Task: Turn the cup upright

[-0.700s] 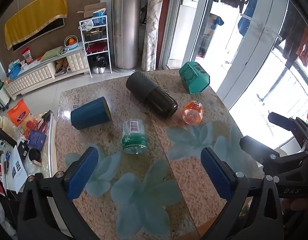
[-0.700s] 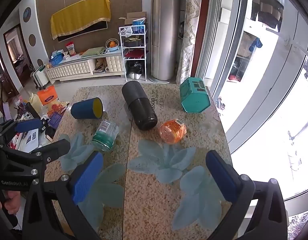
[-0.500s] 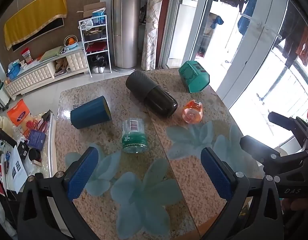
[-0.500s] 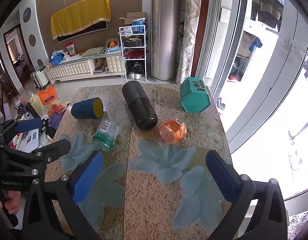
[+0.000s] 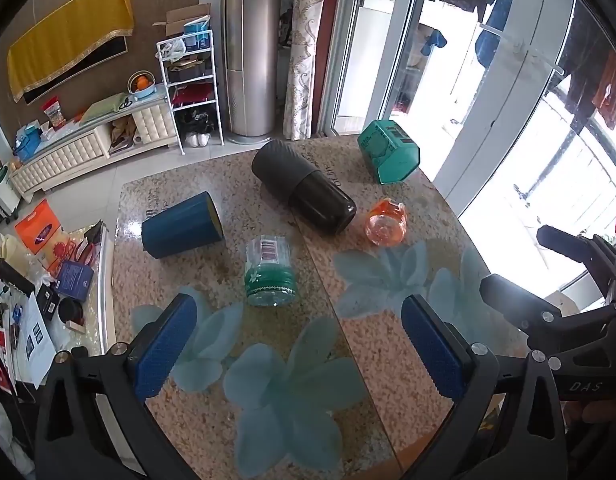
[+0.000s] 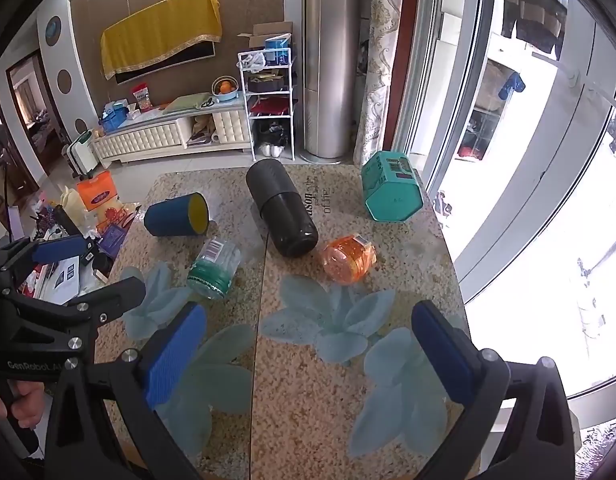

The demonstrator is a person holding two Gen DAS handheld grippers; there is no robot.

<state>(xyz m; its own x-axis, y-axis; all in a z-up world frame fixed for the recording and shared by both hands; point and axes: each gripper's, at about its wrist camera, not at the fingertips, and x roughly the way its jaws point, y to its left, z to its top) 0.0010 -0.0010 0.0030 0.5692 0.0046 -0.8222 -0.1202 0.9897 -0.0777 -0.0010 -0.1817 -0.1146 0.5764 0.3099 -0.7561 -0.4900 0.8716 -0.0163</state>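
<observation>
A dark blue cup (image 5: 182, 225) with a yellow inside lies on its side at the table's far left, mouth to the right; it also shows in the right wrist view (image 6: 177, 215). My left gripper (image 5: 300, 344) is open and empty, above the near table, well short of the cup. My right gripper (image 6: 316, 356) is open and empty, over the near middle. The left gripper also shows at the left of the right wrist view (image 6: 88, 268), and the right gripper at the right of the left wrist view (image 5: 548, 264).
On the stone table (image 5: 368, 352) lie a clear green-tinted cup (image 5: 270, 270), a large black flask (image 5: 302, 192), an orange cup (image 5: 386, 222) and a teal hexagonal cup (image 5: 390, 156). A low side table with clutter (image 5: 40, 300) stands left. Glass doors stand right.
</observation>
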